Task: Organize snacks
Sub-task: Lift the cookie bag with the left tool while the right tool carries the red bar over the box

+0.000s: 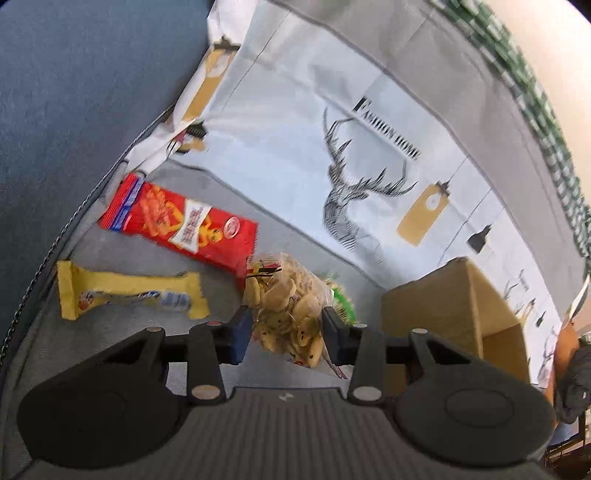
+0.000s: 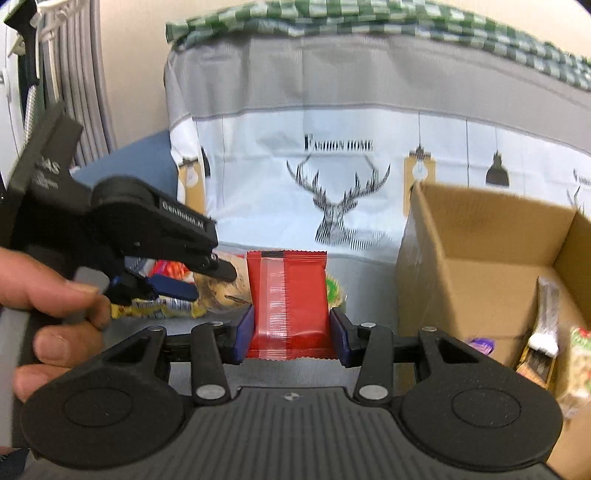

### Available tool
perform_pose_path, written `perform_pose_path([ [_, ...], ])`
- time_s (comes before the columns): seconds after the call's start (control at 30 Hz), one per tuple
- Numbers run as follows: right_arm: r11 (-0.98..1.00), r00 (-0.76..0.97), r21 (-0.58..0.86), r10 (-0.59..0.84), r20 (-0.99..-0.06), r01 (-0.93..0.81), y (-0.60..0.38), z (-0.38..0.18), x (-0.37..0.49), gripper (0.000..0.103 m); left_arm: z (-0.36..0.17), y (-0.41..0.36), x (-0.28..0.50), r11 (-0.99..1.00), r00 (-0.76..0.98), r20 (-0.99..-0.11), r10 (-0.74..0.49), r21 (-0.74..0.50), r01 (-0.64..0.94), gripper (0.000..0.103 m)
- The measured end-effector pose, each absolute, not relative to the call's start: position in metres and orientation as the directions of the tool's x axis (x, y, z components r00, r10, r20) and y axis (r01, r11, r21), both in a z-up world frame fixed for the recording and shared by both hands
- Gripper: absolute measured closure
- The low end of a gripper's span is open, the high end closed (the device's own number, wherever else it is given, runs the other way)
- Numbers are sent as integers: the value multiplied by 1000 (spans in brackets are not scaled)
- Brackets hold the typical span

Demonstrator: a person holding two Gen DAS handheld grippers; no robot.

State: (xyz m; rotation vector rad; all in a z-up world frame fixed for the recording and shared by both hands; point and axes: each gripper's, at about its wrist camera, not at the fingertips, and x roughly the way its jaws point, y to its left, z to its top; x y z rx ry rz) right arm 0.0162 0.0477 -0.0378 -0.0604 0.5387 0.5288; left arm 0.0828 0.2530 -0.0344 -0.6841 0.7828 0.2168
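My left gripper is shut on a clear bag of small biscuits above the grey cloth. A long red snack pack and a yellow wrapped bar lie to its left. My right gripper is shut on a red foil packet and holds it upright. The cardboard box stands to the right, with several snacks inside; it also shows in the left wrist view. The left gripper shows in the right wrist view, over the biscuits.
A deer-print cloth hangs behind the surface, with green checked fabric on top. A blue cushion lies at the left. A green-rimmed packet lies behind the red packet.
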Motion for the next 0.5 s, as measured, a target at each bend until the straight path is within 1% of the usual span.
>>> perform_pose_path([
  [0.3,871,800,37,466,-377,-490,17,-6,1,57,-17,236,84,776,764,-641,-76,-519,-359,58],
  [0.5,887,835,17,442,-328,-462,-7,5,2,57,-3,210,88,813,808,-582,-95,-513,-274,58],
])
